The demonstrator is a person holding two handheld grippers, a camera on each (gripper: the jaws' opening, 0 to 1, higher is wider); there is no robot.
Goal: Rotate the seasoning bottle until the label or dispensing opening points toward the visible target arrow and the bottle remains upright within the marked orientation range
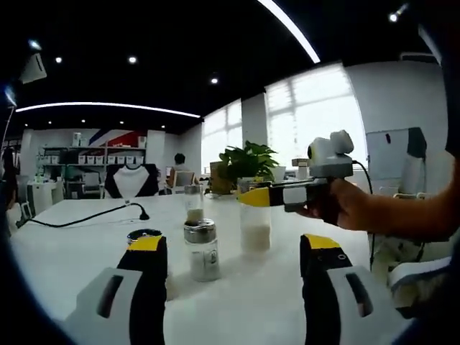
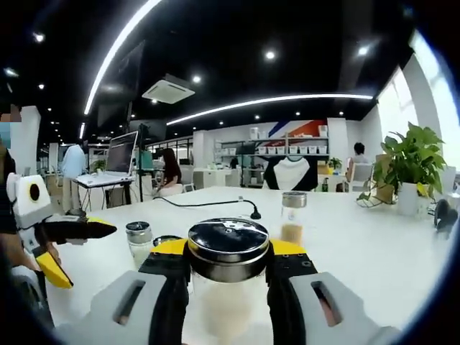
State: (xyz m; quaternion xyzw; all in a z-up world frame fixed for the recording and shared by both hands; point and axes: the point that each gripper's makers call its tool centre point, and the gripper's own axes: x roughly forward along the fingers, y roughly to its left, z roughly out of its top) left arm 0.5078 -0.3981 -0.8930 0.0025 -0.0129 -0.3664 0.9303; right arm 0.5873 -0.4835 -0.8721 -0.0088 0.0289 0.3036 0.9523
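Observation:
A clear seasoning bottle (image 2: 228, 287) with a chrome lid and white contents stands upright on the white table (image 2: 374, 259), and my right gripper (image 2: 228, 248) is shut on it just under the lid. The same bottle (image 1: 255, 230) appears in the left gripper view, with the right gripper (image 1: 253, 197) reaching in from the right in a person's hand. My left gripper (image 1: 233, 243) is open, and a smaller chrome-lidded bottle (image 1: 202, 251) stands ahead between its jaws, untouched. The left gripper (image 2: 86, 256) also shows at the left of the right gripper view, jaws apart.
A third bottle (image 2: 292, 215) with brownish contents stands farther back, and a small one (image 2: 139, 243) near left. A dark-lidded jar (image 1: 144, 234) sits by my left jaw. A black cable (image 2: 215, 203) crosses the table. A potted plant (image 2: 410, 169) stands at the far right edge.

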